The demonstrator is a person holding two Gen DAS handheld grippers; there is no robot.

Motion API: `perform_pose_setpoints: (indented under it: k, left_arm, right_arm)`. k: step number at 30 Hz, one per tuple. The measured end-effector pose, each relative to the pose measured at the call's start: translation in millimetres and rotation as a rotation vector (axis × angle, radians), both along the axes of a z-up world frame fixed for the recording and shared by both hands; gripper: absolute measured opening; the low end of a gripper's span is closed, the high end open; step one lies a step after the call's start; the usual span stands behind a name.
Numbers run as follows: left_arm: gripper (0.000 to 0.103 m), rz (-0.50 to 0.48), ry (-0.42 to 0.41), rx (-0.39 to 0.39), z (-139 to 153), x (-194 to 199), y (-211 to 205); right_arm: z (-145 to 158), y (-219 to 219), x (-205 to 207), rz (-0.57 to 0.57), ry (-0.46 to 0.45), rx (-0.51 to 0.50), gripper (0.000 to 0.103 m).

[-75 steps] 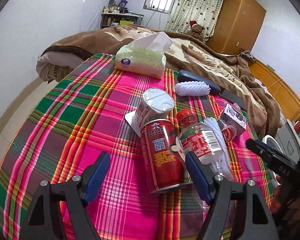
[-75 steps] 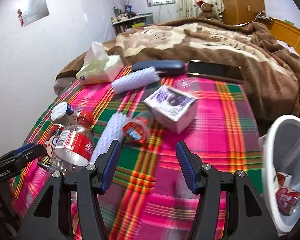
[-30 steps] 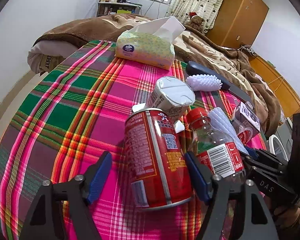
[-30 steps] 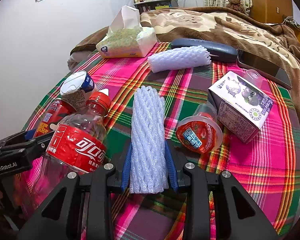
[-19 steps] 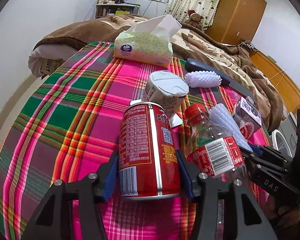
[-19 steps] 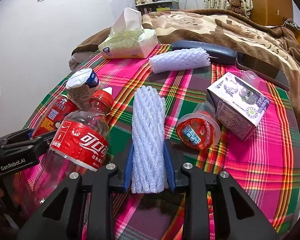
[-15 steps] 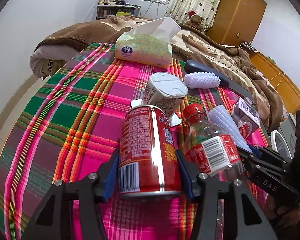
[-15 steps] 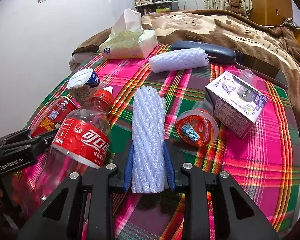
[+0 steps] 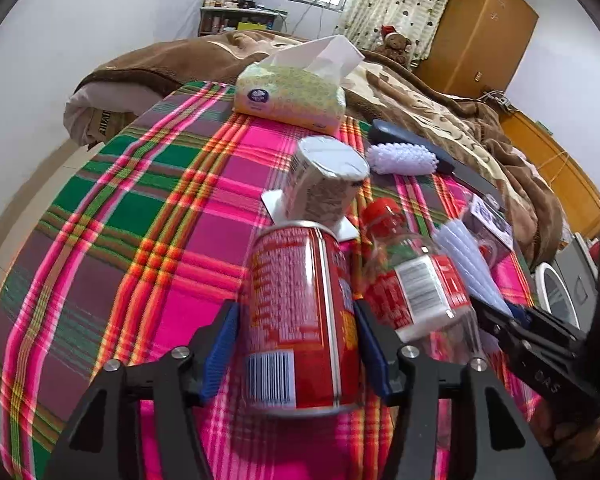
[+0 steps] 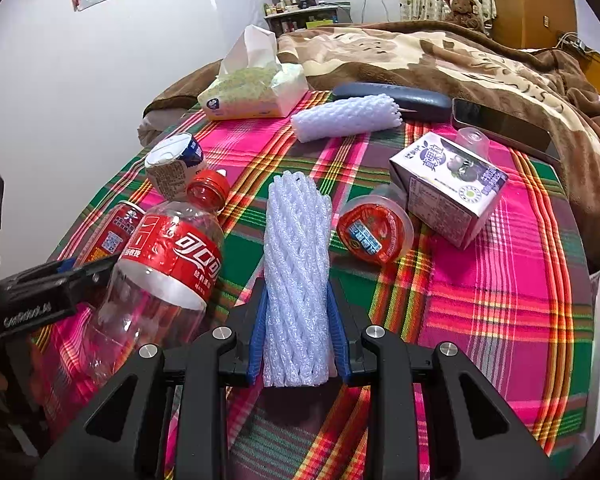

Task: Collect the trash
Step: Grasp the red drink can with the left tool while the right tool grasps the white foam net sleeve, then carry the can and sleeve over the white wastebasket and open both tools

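Left gripper (image 9: 296, 344) clasps the red can (image 9: 300, 312), jaws having just eased wider. Right gripper (image 10: 298, 336) pinches the white foam net (image 10: 296, 276); plastic bottle (image 10: 168, 264) at its nine o'clock.

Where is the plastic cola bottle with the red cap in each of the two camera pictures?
Left wrist view: cola bottle right of centre, beside the red can.
Right wrist view: cola bottle lower left, beside the foam net.
Shared landmark: tissue pack.
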State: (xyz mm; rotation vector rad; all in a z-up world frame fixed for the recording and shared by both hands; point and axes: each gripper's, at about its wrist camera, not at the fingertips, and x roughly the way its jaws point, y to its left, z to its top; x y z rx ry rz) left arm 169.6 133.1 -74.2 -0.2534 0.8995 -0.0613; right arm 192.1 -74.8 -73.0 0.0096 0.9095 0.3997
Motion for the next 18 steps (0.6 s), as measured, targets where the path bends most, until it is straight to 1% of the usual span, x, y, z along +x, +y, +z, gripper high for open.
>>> perform_pose_setpoints:
  k: [3, 4, 6, 9, 12, 18]
  left_arm:
    - [0.059, 0.000, 0.028, 0.004, -3.9, 7.6, 0.9]
    - [0.059, 0.001, 0.028, 0.005, -4.4, 7.6, 1.2]
    - [0.053, -0.002, 0.016, 0.003, -1.9, 5.5, 0.0]
    - [0.053, -0.002, 0.008, 0.005, 1.9, 1.6, -1.1]
    - [0.053, -0.003, -0.012, 0.011, 9.5, -5.3, -2.5]
    - [0.053, -0.028, -0.073, 0.020, 37.1, -22.7, -12.9]
  right_arm:
    - [1.3, -0.6, -1.3, -0.003, -0.003, 0.002, 0.029]
    - [1.8, -1.1, -1.3, -0.004, -0.004, 0.004, 0.029]
    - [2.3, -2.3, -1.6, -0.006, -0.005, 0.008, 0.029]
    - [2.0, -2.9, -1.7, -0.008, -0.004, 0.009, 0.029]
    - [3.7, -5.6, -4.8, -0.010, -0.010, 0.014, 0.029]
    - [12.8, -18.9, -12.6, -0.031, -0.028, 0.039, 0.029]
